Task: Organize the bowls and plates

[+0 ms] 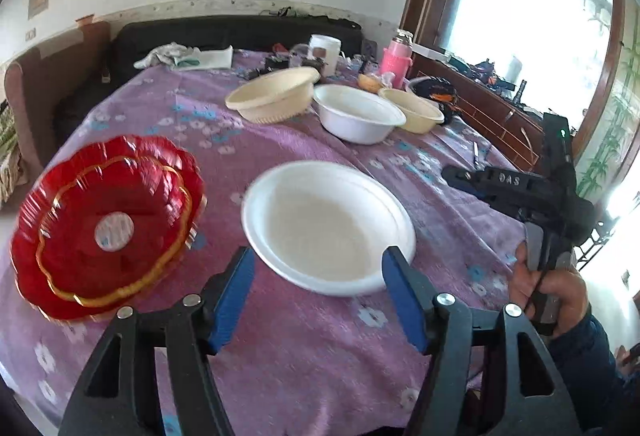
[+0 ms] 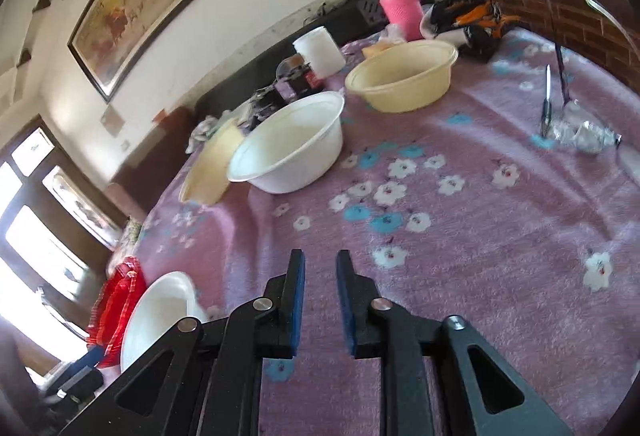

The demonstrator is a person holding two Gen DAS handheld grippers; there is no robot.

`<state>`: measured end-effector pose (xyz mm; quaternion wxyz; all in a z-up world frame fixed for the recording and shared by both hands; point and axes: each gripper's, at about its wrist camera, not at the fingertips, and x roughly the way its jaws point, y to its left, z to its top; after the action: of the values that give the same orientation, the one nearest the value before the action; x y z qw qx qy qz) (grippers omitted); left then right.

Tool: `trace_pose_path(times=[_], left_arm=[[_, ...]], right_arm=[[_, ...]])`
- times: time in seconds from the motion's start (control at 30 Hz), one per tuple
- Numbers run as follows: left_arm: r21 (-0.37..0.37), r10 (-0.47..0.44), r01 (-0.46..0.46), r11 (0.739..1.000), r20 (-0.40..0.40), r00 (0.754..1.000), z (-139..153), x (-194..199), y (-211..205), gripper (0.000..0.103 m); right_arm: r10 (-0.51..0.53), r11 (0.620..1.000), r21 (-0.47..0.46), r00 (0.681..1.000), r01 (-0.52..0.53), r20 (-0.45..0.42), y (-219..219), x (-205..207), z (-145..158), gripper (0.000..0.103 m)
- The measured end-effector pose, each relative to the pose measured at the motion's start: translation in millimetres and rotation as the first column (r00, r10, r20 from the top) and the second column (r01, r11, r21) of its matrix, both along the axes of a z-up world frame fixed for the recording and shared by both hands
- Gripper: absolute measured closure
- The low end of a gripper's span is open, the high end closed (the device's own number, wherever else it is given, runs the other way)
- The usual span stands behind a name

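The left gripper is apart and holds nothing, and its tips frame the near edge of the near white bowl, which sits on the purple cloth just beside the red plates. I judge that the step in hand is to take this bowl by its rim: one pad should go inside the wall and one outside, and the bowl should be lifted flat, because thin foam can bend. The right gripper has only a narrow gap, with nothing between the pads, over bare cloth. I count two red plates, stacked; two white bowls, the other white bowl farther away; and two cream bowls, beside it.
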<state>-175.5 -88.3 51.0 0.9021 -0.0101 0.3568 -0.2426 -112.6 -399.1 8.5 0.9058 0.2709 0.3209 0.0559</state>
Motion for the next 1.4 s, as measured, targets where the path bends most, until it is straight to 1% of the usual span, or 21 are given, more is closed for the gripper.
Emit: trace_pose_path(times=[0.03, 0.1, 0.2, 0.27, 0.47, 0.67, 0.73, 0.8, 0.93, 1.03, 1.1, 1.17, 1.27, 1.3, 1.33, 1.37, 1.4], left_arm=[[0.004, -0.007, 0.007, 1.0, -0.005, 1.0, -1.7, -1.7, -2.0, 0.037], [0.009, -0.014, 0.014, 1.0, -0.008, 1.0, -3.1, -2.7, -6.0, 0.037], [0.005, -0.015, 0.015, 1.0, -0.012, 1.0, -3.9, 3.0, -8.7, 0.037], [-0.003, -0.002, 0.002, 1.0, -0.021, 1.0, -5.1, 7.9, -7.2, 0.037], [-0.035, 0.029, -0.032, 0.999, -0.076, 0.997, -13.2, 16.4, 4.2, 0.037], [-0.045, 0.06, -0.064, 0.997, -0.098, 0.993, -18.2, 16.6, 17.7, 0.037], [-0.047, 0.066, -0.071, 0.996, -0.104, 0.992, -18.7, 18.2, 21.0, 0.037], [-0.057, 0.068, -0.074, 0.996, -0.108, 0.992, -19.0, 19.7, 22.6, 0.037], [-0.071, 0.066, -0.076, 0.995, -0.139, 0.988, -19.9, 28.2, 21.6, 0.037], [-0.081, 0.072, -0.085, 0.993, -0.148, 0.986, -16.1, 35.5, 21.1, 0.037], [-0.066, 0.079, -0.089, 0.994, -0.138, 0.987, -11.7, 41.0, 19.0, 0.037], [-0.032, 0.097, -0.102, 0.994, -0.126, 0.987, -6.0, 50.9, 15.5, 0.037], [-0.008, 0.104, -0.106, 0.994, -0.118, 0.987, 0.7, 67.2, 10.2, 0.04], [0.004, 0.102, -0.103, 0.995, -0.121, 0.987, 1.2, 72.5, 7.5, 0.042], [0.019, 0.102, -0.1, 0.995, -0.129, 0.986, 1.2, 79.5, 4.1, 0.048], [0.026, 0.096, -0.094, 0.995, -0.133, 0.986, 1.2, 84.0, 1.7, 0.051], [0.036, 0.09, -0.086, 0.996, -0.136, 0.987, 0.5, 88.9, -1.4, 0.051]], right_arm=[[0.012, 1.0, -0.001, 1.0, -0.012, 0.007, 1.5, -1.2, 0.5, 0.08], [0.023, 0.999, -0.027, 1.0, -0.023, 0.02, 5.5, -4.8, 1.5, 0.08], [0.047, 0.997, -0.061, 0.997, -0.043, 0.067, 13.4, -10.6, 7.2, 0.08], [0.074, 0.995, -0.071, 0.994, -0.068, 0.082, 17.5, -12.2, 8.7, 0.075], [0.102, 0.995, -0.025, 0.993, -0.101, 0.067, 15.0, -7.2, 3.9, 0.074], [0.146, 0.989, -0.034, 0.987, -0.144, 0.066, 22.6, -7.1, 4.9, 0.073], [0.166, 0.986, -0.017, 0.984, -0.165, 0.069, 25.8, -9.8, 5.3, 0.073], [0.19, 0.982, -0.018, 0.98, -0.19, 0.05, 34.4, -13.4, 4.1, 0.073], [0.284, 0.958, 0.041, 0.959, -0.285, 0.021, 58.6, -18.4, 5.0, 0.073], [0.316, 0.947, 0.048, 0.949, -0.316, 0.002, 70.0, -22.1, 9.7, 0.073], [0.331, 0.941, 0.076, 0.943, -0.329, -0.017, 73.5, -22.6, 9.5, 0.073], [0.331, 0.94, 0.107, 0.942, -0.324, -0.062, 75.9, -21.7, 5.2, 0.073], [0.332, 0.937, 0.147, 0.937, -0.316, -0.105, 77.2, -20.5, -0.4, 0.073], [0.334, 0.936, 0.157, 0.936, -0.316, -0.111, 78.1, -20.3, -1.8, 0.073], [0.334, 0.935, 0.165, 0.935, -0.313, -0.118, 78.6, -19.8, -3.2, 0.073], [0.334, 0.935, 0.167, 0.935, -0.312, -0.121, 79.3, -20.4, -3.8, 0.073], [0.334, 0.935, 0.168, 0.934, -0.313, -0.123, 80.4, -20.6, -4.2, 0.073]])
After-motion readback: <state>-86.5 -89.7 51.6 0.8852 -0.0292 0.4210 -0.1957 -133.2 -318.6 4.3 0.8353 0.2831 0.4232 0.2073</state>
